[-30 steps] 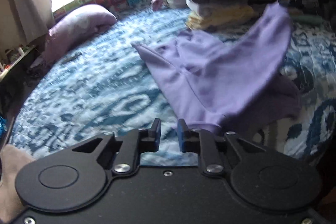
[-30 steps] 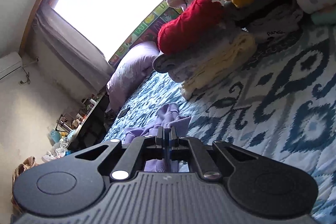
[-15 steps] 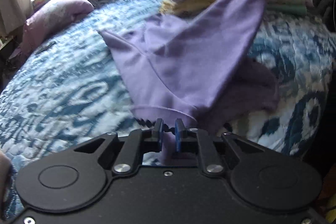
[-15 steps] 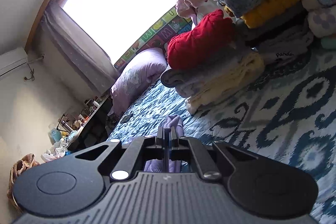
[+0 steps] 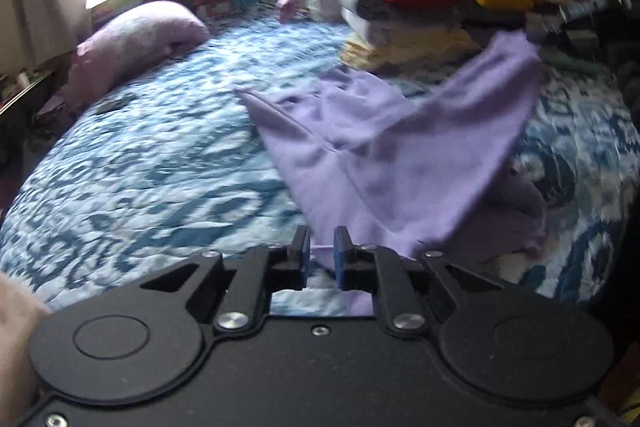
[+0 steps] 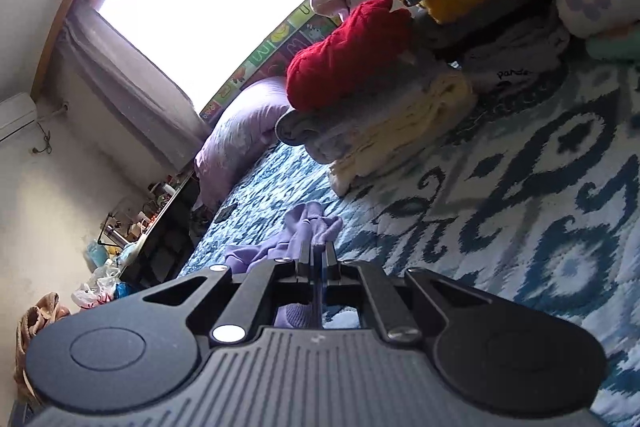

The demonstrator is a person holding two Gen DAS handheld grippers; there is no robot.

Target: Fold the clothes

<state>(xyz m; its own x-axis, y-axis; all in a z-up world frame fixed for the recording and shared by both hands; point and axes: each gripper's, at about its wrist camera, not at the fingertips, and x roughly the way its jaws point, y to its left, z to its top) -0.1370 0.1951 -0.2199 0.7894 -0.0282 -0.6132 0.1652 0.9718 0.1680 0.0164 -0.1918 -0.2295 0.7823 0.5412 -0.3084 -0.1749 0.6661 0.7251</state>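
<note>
A lilac garment (image 5: pixel 380 155) lies spread on the blue patterned bedspread (image 5: pixel 152 163). Its far right corner is lifted toward the clothes pile. My left gripper (image 5: pixel 320 251) is open by a small gap at the garment's near hem; a bit of the hem lies between the fingers. My right gripper (image 6: pixel 318 257) is shut on the lilac garment (image 6: pixel 308 227) and holds a bunched part of it above the bed.
A tall stack of folded clothes (image 5: pixel 432 7) stands at the back of the bed; it also shows in the right wrist view (image 6: pixel 420 59). A lilac pillow (image 5: pixel 132 43) lies at the far left under the window. A dark shelf with clutter (image 6: pixel 160 219) runs beside the bed.
My left gripper had closed toward the hem half a second ago and now stands slightly open, drawn back. The lifted garment corner has swung right. The right gripper stays shut on the cloth.
</note>
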